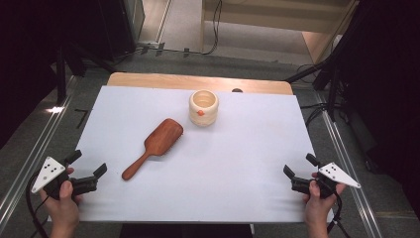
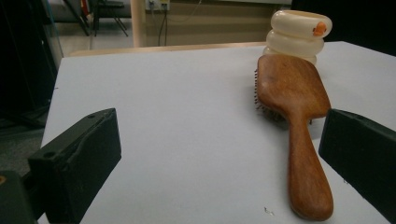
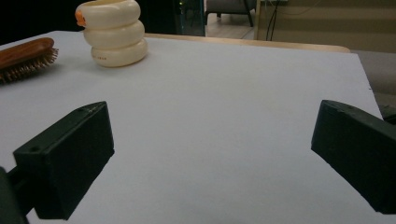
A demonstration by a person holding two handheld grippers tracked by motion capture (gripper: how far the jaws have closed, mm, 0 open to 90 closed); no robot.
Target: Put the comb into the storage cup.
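Note:
A brown wooden hairbrush (image 1: 153, 146) lies bristles down on the white table sheet (image 1: 237, 158), its handle toward the front left. Behind its head stands a cream ribbed cup (image 1: 203, 107) with a small orange mark. My left gripper (image 1: 89, 164) hovers at the front left corner, jaws open and empty; in its view the hairbrush (image 2: 296, 126) lies ahead to the right, the cup (image 2: 297, 36) beyond it. My right gripper (image 1: 300, 166) sits at the front right edge, open and empty. Far off to its left are the cup (image 3: 113, 32) and the brush head (image 3: 25, 57).
The sheet covers a wooden tabletop (image 1: 198, 82) whose far edge shows bare. Grey floor with metal rails (image 1: 29, 148) runs along both sides of the table. Dark stands and cables (image 1: 322, 74) are at the back right.

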